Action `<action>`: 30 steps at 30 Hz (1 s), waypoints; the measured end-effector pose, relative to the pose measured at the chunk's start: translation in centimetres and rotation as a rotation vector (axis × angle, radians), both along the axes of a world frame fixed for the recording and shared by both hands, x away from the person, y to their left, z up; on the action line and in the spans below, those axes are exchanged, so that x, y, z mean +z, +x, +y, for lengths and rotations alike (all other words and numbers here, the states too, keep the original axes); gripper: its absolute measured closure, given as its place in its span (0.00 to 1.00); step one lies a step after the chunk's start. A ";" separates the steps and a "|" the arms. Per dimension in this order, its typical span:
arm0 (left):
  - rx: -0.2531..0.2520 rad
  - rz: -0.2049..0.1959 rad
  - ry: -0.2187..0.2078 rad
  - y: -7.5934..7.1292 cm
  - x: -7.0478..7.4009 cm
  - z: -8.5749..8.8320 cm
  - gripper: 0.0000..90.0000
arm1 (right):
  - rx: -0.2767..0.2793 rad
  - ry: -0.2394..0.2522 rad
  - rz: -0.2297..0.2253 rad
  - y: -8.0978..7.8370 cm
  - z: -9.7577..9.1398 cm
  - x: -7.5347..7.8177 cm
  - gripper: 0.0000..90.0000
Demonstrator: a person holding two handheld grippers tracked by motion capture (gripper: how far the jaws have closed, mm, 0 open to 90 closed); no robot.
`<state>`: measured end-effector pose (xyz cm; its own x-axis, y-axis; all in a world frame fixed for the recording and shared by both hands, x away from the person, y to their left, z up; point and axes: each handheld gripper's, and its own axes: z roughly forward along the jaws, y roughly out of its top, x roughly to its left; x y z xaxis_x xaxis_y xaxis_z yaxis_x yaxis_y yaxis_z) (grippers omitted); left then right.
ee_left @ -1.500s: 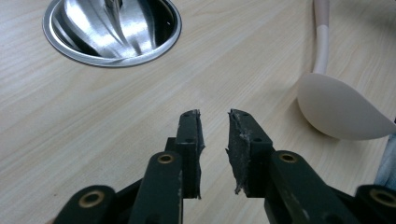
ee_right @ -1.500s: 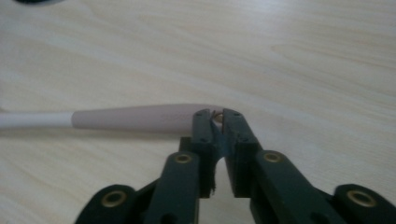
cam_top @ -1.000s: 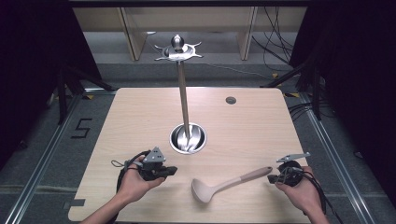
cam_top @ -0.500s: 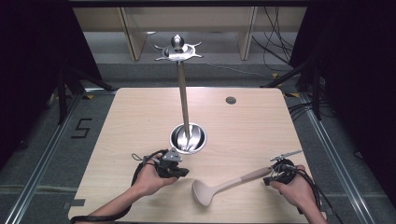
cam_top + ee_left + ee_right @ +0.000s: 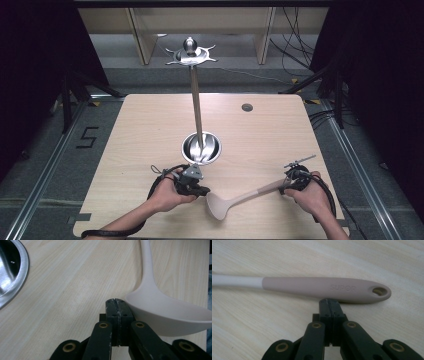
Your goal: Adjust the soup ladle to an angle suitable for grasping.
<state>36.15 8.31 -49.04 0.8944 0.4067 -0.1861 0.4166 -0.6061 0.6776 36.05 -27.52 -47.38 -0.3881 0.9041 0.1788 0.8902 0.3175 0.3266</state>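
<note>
Wooden table [image 5: 150, 130], ladle [image 5: 235, 200] between closed tongs

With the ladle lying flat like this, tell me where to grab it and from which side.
Probably best to grip the ladle by its thick, straight handle, just short of the hanging hole. Come from the table's near edge, where the right tongs already sit, shut, beside it. The handle lies flat and level, so open them across its width. The rounded bowl offers no flat sides.
</note>
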 end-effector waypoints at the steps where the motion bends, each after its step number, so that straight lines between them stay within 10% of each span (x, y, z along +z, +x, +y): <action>1: -0.006 -0.002 0.005 0.0 0.1 0.1 0.99 | -0.001 -0.010 -0.001 0.2 0.1 0.0 1.00; 30: -0.139 0.008 0.001 -2.1 0.7 -4.8 0.99 | -0.036 -0.038 -0.086 5.5 3.2 0.4 1.00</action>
<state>34.09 3.56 -48.39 0.9407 0.2791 -0.1929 0.3337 -0.6590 0.6741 41.52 -24.31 -47.02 -0.3680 0.9231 0.1119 0.8704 0.2996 0.3906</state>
